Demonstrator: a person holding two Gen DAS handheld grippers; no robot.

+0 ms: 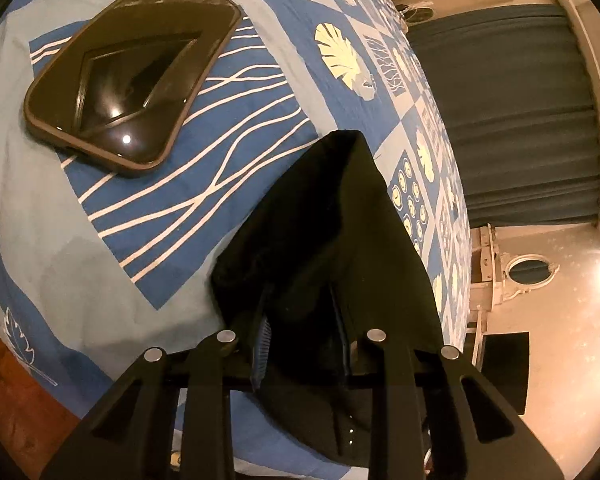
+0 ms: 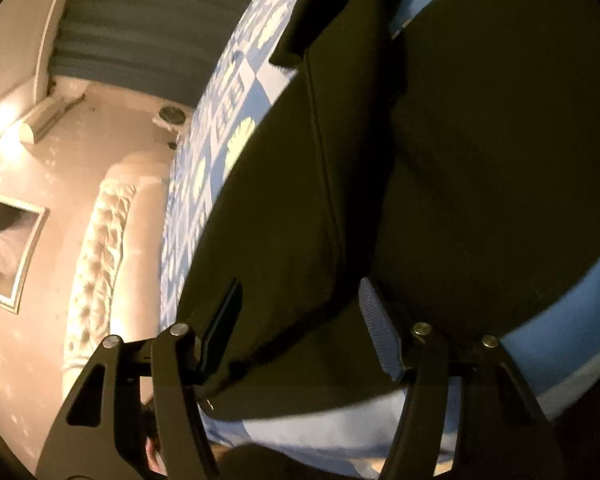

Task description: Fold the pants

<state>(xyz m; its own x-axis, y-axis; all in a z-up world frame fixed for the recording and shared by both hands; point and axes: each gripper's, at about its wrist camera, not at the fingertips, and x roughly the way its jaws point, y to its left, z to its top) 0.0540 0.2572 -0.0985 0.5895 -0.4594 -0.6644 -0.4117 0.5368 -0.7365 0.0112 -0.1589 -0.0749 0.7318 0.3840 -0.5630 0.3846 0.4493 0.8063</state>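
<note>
The black pants [image 1: 332,208] lie on a blue patterned bedspread [image 1: 100,248]. In the left wrist view a peaked fold of them is bunched up between the fingers of my left gripper [image 1: 300,304], which is shut on the cloth; the fabric drapes over both fingertips and leaves only a strip of the blue ribbed pad [image 1: 262,346] showing. In the right wrist view the pants [image 2: 480,140] spread wide across the bed, with a long seam running down them. My right gripper [image 2: 300,286] stands open astride a thick edge of the pants, its ribbed pad [image 2: 376,328] bare.
A dark phone in a case [image 1: 136,68] lies on the bedspread at the upper left. The bed's edge drops to a reddish floor [image 1: 20,400]. Beyond the bed are a blue-grey curtain [image 1: 512,112], a white dresser with an oval mirror [image 1: 528,270], a tufted headboard [image 2: 100,248] and a framed picture [image 2: 8,248].
</note>
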